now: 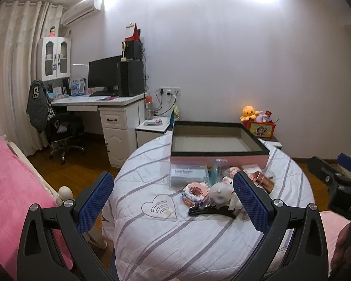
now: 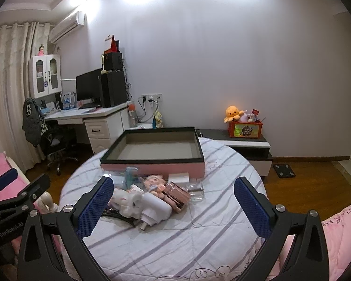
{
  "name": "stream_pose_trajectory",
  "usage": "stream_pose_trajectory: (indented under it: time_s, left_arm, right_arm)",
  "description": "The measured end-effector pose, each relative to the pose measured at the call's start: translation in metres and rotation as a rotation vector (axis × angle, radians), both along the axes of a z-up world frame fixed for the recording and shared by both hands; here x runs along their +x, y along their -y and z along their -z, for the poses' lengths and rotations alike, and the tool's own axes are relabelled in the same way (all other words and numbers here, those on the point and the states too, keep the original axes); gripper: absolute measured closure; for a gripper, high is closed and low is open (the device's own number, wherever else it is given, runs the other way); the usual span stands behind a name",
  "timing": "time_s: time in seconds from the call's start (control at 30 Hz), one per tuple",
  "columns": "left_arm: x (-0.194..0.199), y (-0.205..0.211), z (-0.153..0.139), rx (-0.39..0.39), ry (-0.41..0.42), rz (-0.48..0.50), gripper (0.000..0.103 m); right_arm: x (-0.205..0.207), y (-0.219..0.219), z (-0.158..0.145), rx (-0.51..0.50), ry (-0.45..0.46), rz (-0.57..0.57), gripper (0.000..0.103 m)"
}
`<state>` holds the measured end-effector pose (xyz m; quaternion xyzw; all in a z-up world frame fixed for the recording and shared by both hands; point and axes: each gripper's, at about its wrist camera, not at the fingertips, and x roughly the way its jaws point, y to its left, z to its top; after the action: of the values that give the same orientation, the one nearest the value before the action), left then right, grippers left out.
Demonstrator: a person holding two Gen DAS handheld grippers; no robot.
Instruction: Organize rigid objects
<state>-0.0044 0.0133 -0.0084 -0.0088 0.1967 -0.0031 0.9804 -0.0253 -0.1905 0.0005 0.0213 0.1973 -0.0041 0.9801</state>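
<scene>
An empty pink box with a black rim [image 1: 218,158] [image 2: 152,166] sits at the far side of a round bed. In front of it lies a heap of small objects: a clear plastic case [image 1: 189,172], a pink and white block ring [image 1: 195,192], a black hair clip [image 1: 210,210], a white figure [image 1: 218,193] [image 2: 126,201], rose-gold cases [image 1: 262,179] [image 2: 176,193], a white bottle [image 2: 155,207], a doll [image 2: 154,182] and a clear glass piece [image 2: 196,188]. My left gripper [image 1: 173,206] is open above the quilt, near the heap. My right gripper [image 2: 173,207] is open, with the heap near its left finger.
The bed has a white striped quilt [image 1: 166,241] [image 2: 199,234] and pink bedding [image 1: 9,187] at the left. A desk with a monitor [image 1: 105,75], an office chair [image 1: 60,128] and a low cabinet with an orange toy box [image 2: 245,128] stand by the wall. Wooden floor surrounds the bed.
</scene>
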Motion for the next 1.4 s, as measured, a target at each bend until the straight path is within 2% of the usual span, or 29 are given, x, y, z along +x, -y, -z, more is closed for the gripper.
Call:
stream_pose_trajectory:
  time_s: [0.33, 0.57, 0.7, 0.73, 0.87, 1.1, 1.2, 1.4]
  left_arm:
    - [0.037, 0.01, 0.054, 0.001, -0.121, 0.022, 0.0]
    - [0.066, -0.006, 0.091, -0.014, -0.215, -0.024, 0.0]
    - [0.081, -0.001, 0.101, 0.025, -0.243, -0.004, 0.0]
    - [0.084, 0.001, 0.104, 0.033, -0.256, 0.003, 0.0]
    - [0.093, 0.004, 0.112, 0.018, -0.29, 0.03, 0.0]
    - [0.1, 0.009, 0.118, 0.004, -0.319, 0.054, 0.0]
    - [0.101, 0.012, 0.115, 0.013, -0.321, 0.062, 0.0]
    - [0.108, 0.015, 0.11, 0.026, -0.324, 0.074, 0.0]
  right_arm:
    - [0.039, 0.018, 0.054, 0.015, -0.153, -0.03, 0.0]
    - [0.063, 0.008, 0.084, 0.007, -0.234, -0.081, 0.001]
    - [0.079, -0.001, 0.096, 0.012, -0.261, -0.108, 0.003]
    - [0.082, -0.004, 0.098, 0.014, -0.269, -0.113, 0.004]
    - [0.098, -0.013, 0.108, 0.02, -0.307, -0.138, 0.026]
    - [0.116, -0.011, 0.123, 0.087, -0.366, -0.164, 0.029]
    - [0.113, -0.01, 0.121, 0.106, -0.355, -0.196, 0.041]
    - [0.103, 0.003, 0.118, 0.123, -0.343, -0.196, 0.042]
